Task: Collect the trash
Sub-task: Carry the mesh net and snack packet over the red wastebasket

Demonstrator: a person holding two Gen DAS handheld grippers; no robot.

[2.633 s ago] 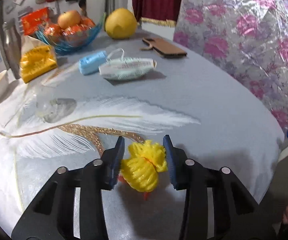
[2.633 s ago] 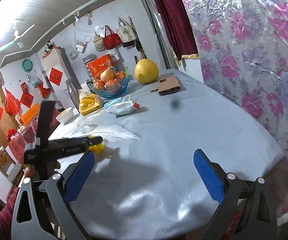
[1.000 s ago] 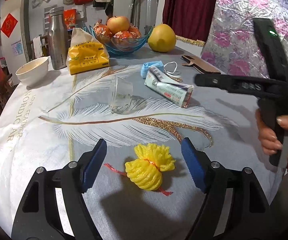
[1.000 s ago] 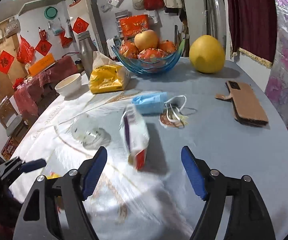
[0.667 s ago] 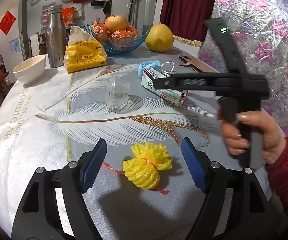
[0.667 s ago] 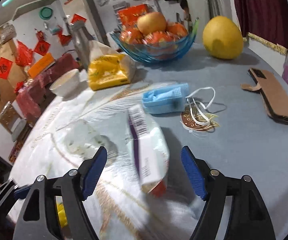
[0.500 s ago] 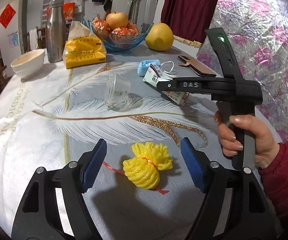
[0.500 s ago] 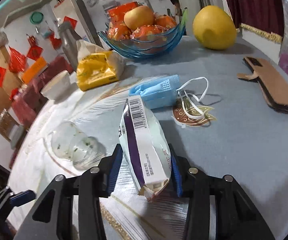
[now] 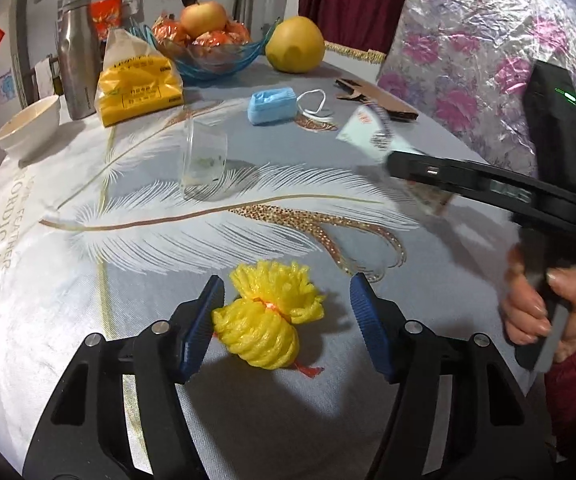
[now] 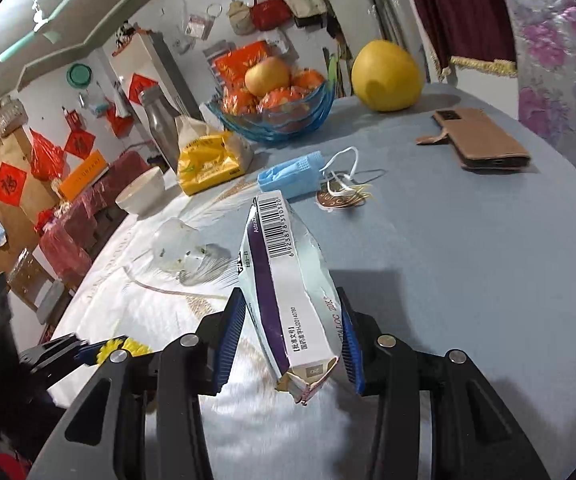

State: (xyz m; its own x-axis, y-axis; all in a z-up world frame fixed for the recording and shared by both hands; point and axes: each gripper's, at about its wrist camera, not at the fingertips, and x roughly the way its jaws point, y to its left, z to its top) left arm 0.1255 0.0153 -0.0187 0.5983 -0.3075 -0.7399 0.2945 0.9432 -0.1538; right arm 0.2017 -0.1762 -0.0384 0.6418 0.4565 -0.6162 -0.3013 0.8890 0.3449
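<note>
My right gripper (image 10: 292,340) is shut on a crumpled white and purple medicine box (image 10: 284,280) and holds it above the table. The box also shows blurred in the left wrist view (image 9: 372,136), at the tip of the right gripper tool. My left gripper (image 9: 286,320) is open, low over the table, its blue pads on either side of a yellow foam fruit net (image 9: 266,320) without squeezing it. A clear plastic cup (image 9: 204,160) lies on the cloth, also seen in the right wrist view (image 10: 176,248). A blue face mask (image 9: 274,106) lies beyond it.
A round table with a feather-print cloth (image 9: 168,232). At the back stand a blue fruit bowl (image 9: 212,56), a pomelo (image 9: 298,44), a yellow packet (image 9: 138,84), a steel flask (image 9: 78,56), a white bowl (image 9: 28,128) and a brown phone case (image 10: 484,144). A foil-covered wall (image 9: 488,40) rises on the right.
My right gripper closed on the medicine box and lifted it off the table, drawing it back to the right. My left gripper narrowed around the yellow net, still open.
</note>
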